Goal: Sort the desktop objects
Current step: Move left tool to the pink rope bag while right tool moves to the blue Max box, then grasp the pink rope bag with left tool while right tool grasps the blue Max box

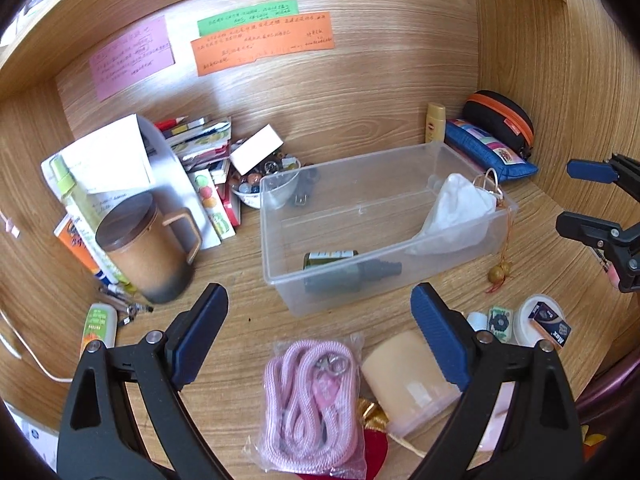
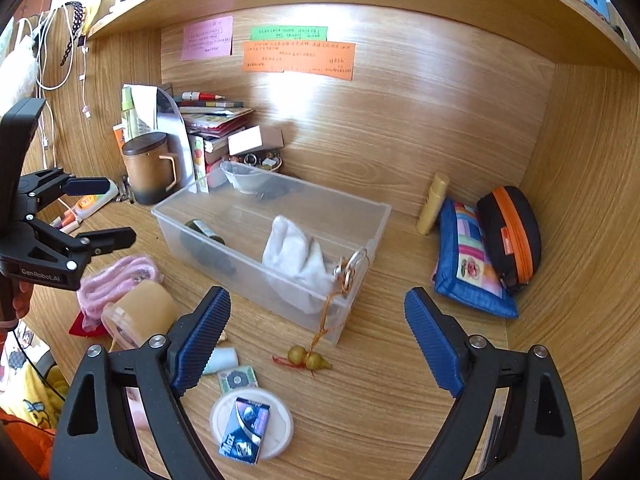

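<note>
Both my tools hang open and empty: left tool, right tool. The bagged pink cord lies at six o'clock of the clear bin; I should pinch its bunched middle, lift clear of the rim.

Clear plastic bin is sitting ahead of the right fingers, holding a dark green bottle lying on its side and a crumpled white cloth. Gold gourd charm is lying between those fingers, its cord hooking over the bin rim, probably by the ring.
</note>
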The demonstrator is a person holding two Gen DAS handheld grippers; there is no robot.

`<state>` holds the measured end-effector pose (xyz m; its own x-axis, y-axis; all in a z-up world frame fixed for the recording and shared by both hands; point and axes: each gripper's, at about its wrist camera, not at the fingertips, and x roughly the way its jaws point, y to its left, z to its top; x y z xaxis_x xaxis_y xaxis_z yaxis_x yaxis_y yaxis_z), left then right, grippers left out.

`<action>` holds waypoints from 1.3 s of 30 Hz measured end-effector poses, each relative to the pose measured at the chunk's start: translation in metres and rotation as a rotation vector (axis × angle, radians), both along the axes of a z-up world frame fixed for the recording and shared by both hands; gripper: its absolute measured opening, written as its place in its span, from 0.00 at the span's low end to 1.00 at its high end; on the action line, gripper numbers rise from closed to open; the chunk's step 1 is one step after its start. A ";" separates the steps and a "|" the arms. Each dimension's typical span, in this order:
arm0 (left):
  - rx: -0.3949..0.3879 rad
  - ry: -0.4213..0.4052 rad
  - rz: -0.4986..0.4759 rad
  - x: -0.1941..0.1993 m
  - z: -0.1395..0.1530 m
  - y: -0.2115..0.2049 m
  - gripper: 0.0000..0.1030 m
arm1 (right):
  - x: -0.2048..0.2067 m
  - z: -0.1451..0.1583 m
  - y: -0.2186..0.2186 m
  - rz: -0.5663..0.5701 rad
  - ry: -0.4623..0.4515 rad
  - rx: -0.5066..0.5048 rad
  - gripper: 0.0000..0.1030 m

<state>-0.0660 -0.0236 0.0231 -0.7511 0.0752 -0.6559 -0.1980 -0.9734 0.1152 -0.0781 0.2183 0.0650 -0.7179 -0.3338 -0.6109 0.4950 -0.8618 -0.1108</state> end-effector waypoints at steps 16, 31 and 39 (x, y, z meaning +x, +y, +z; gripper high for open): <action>0.061 -0.128 0.054 0.026 -0.046 -0.027 0.91 | 0.020 -0.036 0.010 0.003 -0.102 -0.043 0.85; 0.151 -0.261 0.082 0.023 -0.084 -0.042 0.91 | 0.053 -0.057 0.023 -0.013 -0.157 -0.085 0.85; 0.200 -0.265 0.113 0.017 -0.088 -0.050 0.93 | 0.054 -0.073 0.008 0.030 -0.180 -0.056 0.63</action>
